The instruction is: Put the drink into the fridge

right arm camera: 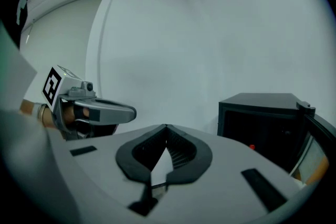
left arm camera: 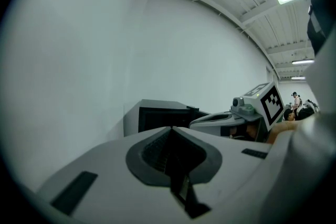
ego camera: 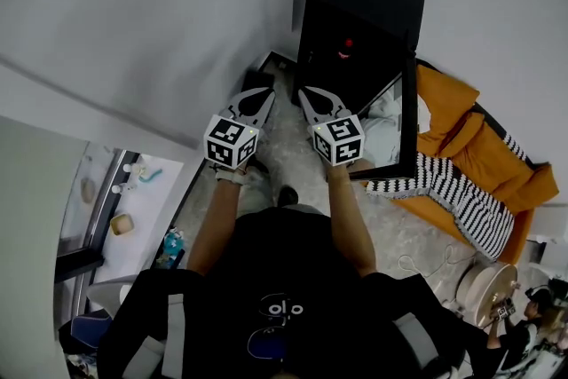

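Note:
A black mini fridge (ego camera: 359,13) stands on the floor against the white wall, its glass door (ego camera: 404,129) swung open to the right. A small red thing (ego camera: 348,43) shows inside it; I cannot tell what it is. No drink is in either gripper. My left gripper (ego camera: 266,93) and right gripper (ego camera: 304,91) are held side by side in front of the fridge, both shut with nothing between the jaws. The left gripper view shows its tips (left arm camera: 171,127) meeting, with the fridge (left arm camera: 157,115) beyond. The right gripper view shows its tips (right arm camera: 166,125) closed, the fridge (right arm camera: 262,118) to the right.
An orange sofa (ego camera: 484,142) with a striped blanket (ego camera: 461,195) stands right of the fridge door. A round fan (ego camera: 488,284) and a person (ego camera: 532,306) are at the lower right. A low shelf with small items (ego camera: 133,209) lies at the left. The floor (ego camera: 284,146) is speckled grey.

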`<state>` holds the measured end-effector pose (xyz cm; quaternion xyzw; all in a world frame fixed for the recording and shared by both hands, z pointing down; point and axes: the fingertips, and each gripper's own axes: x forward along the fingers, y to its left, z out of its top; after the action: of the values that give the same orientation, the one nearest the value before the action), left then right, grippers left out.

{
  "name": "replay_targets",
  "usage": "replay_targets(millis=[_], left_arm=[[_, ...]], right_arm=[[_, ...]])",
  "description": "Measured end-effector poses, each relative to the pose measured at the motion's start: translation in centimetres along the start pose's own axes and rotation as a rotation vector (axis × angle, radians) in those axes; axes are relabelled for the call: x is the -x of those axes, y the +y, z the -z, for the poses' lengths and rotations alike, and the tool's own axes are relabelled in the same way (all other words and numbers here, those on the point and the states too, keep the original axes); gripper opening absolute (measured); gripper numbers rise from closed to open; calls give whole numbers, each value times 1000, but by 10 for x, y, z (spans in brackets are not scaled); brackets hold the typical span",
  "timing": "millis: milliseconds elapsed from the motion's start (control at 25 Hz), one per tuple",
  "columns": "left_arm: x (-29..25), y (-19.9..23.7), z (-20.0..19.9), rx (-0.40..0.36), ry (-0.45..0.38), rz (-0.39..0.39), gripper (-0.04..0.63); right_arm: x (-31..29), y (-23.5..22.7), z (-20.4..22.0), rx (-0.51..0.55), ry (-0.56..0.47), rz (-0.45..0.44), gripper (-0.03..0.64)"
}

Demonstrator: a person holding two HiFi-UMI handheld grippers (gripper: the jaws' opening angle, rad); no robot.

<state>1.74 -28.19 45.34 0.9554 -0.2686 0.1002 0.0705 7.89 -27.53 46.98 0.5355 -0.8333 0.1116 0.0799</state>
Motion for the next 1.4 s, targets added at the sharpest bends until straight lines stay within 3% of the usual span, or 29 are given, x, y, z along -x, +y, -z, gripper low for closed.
replay_targets(millis=[800,1400], left_arm=[[36,67,-14,11,-73,-130,6],[49,72,-2,46,-76,-144,6]], right_arm=[[-25,22,-38,79,-37,-40,9],[-30,29,-32,83,-20,-41,8]])
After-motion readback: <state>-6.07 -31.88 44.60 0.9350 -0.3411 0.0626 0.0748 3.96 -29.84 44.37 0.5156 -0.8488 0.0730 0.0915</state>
